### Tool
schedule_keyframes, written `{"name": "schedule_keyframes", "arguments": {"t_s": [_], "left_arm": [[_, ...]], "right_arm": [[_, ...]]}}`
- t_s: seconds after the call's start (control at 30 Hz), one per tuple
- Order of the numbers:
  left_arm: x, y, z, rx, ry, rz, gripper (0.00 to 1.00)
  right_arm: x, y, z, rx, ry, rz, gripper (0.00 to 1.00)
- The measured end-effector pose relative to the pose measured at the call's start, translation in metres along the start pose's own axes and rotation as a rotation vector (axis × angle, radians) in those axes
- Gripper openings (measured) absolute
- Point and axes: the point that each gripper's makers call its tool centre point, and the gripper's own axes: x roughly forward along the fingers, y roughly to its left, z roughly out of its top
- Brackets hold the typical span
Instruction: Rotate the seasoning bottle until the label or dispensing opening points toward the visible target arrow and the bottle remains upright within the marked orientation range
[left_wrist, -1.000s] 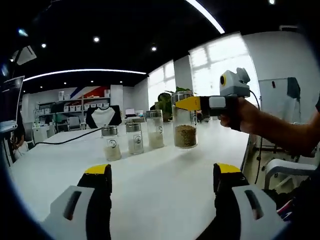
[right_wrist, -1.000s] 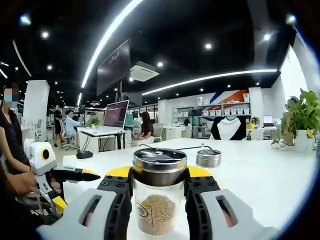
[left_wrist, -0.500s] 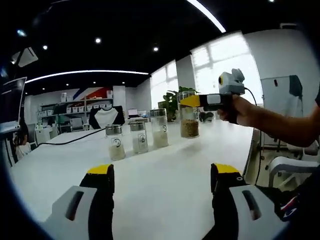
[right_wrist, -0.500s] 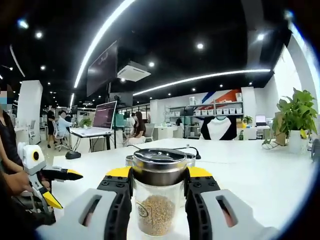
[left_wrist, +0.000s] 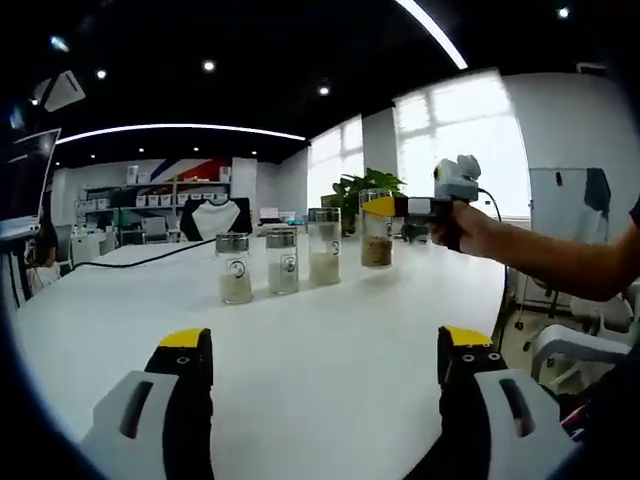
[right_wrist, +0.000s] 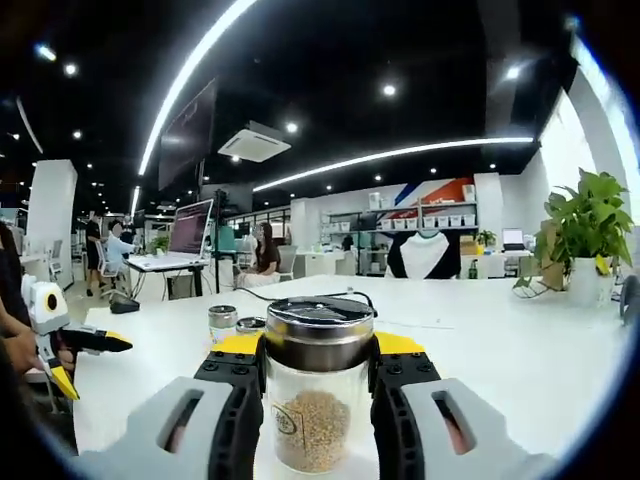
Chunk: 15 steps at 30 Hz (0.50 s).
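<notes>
A glass seasoning bottle (right_wrist: 318, 425) with a metal lid and brown seeds stands upright between my right gripper's (right_wrist: 318, 372) jaws, which are shut on it just under the lid; a small round label faces the camera. In the left gripper view the same bottle (left_wrist: 376, 232) sits at the far end of a row, its base close to the white table (left_wrist: 330, 330), held by the right gripper (left_wrist: 412, 206) in a person's hand. My left gripper (left_wrist: 325, 362) is open low over the table, well short of the row.
Three more glass bottles (left_wrist: 235, 270) (left_wrist: 282, 263) (left_wrist: 324, 248) with pale contents stand in the row; two of their lids (right_wrist: 222, 315) lie left of the held bottle. The left gripper (right_wrist: 62, 342) is at the far left. A potted plant (right_wrist: 588, 235) stands on the right.
The right gripper has carried the bottle farther from the left gripper, to the far end of the row. In the right gripper view the left gripper has slid leftward and two lids have come into sight.
</notes>
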Motion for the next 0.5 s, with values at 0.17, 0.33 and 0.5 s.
{"name": "schedule_keyframes", "arguments": {"t_s": [0.17,0.33,0.5], "left_arm": [[-0.002,0.003,0.003,-0.002,-0.007,0.010,0.99],[-0.001,0.006,0.002,-0.007,-0.003,0.017,1.00],[0.000,0.003,0.004,-0.006,-0.007,0.012,1.00]], "right_arm": [[0.007,-0.014,-0.010,-0.010,0.020,0.005,0.38],[0.013,-0.028,-0.014,0.005,0.031,-0.001,0.38],[0.017,-0.037,-0.017,-0.005,0.045,-0.005,0.38]]}}
